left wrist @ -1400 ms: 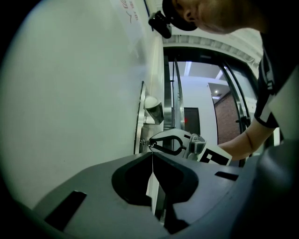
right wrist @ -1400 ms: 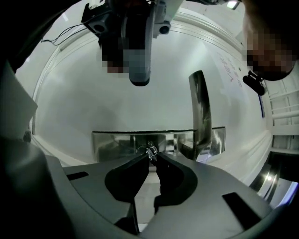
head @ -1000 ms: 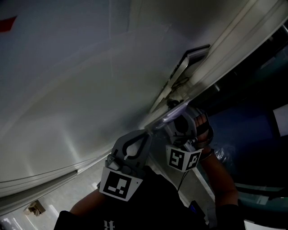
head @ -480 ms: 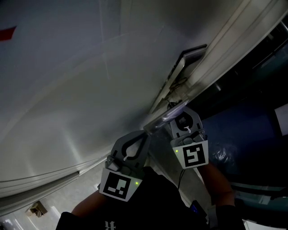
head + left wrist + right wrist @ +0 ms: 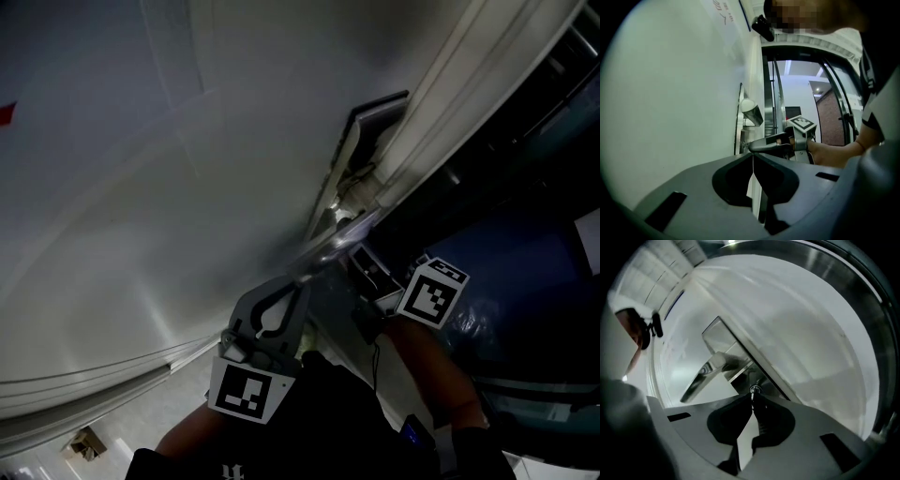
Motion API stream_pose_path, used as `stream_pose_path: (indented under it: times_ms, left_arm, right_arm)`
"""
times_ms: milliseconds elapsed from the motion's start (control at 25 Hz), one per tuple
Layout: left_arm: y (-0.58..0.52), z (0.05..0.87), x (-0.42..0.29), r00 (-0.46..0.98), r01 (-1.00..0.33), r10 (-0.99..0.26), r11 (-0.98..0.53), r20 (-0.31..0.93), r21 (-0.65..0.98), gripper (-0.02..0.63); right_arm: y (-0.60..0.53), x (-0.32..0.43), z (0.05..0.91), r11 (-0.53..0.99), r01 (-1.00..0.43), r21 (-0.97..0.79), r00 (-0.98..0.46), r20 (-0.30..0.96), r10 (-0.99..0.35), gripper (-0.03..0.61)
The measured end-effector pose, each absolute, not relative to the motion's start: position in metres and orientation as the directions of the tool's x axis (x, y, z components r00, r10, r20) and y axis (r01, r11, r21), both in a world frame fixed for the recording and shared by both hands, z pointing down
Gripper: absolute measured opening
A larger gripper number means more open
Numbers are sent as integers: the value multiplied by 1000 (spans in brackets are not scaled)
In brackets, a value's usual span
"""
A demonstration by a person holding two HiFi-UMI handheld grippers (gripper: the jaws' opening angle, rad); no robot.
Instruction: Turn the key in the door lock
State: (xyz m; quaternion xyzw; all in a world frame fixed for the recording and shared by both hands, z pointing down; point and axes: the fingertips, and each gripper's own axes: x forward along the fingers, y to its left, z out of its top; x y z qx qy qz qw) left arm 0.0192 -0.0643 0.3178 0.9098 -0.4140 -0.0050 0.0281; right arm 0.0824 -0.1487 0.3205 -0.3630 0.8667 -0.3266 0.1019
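Right gripper (image 5: pixel 753 400) has rolled; key (image 5: pixel 753 390) mostly hidden.

The right gripper (image 5: pixel 753 400) has its jaws pressed together on the small metal key (image 5: pixel 753 390), which pokes out just past their tips. The key sits in the lock plate (image 5: pixel 740 363) on the pale door (image 5: pixel 801 324). A shiny lever handle (image 5: pixel 699 376) slants down to the left of it.

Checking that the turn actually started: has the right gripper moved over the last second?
Yes. The right gripper has rolled: in the head view its marker cube swung right and upward, away from the door's lever handle.
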Motion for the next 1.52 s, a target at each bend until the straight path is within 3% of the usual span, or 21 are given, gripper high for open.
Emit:
stream_pose_path:
  times_ms: [360, 760, 1080, 1520]
  left_arm:
    - [-67, 314, 24, 635, -772, -772, -633, 16, 58, 8]
    - [-71, 314, 34, 620, -784, -784, -619, 29, 48, 8]
    - [-73, 316, 43, 621, -783, -782, -619, 41, 58, 8]
    - [-83, 314, 58, 652, -757, -757, -649, 33, 77, 8]
  right_arm:
    - [-151, 83, 325, 326, -152, -933, -785, -87, -614, 23]
    - [-150, 81, 326, 267, 18, -964, -802, -173, -571, 23]
    - [-150, 81, 325, 295, 39, -955, -806, -205, -555, 23]
    - [-137, 107, 329, 436, -217, -873, -800, -96, -592, 48]
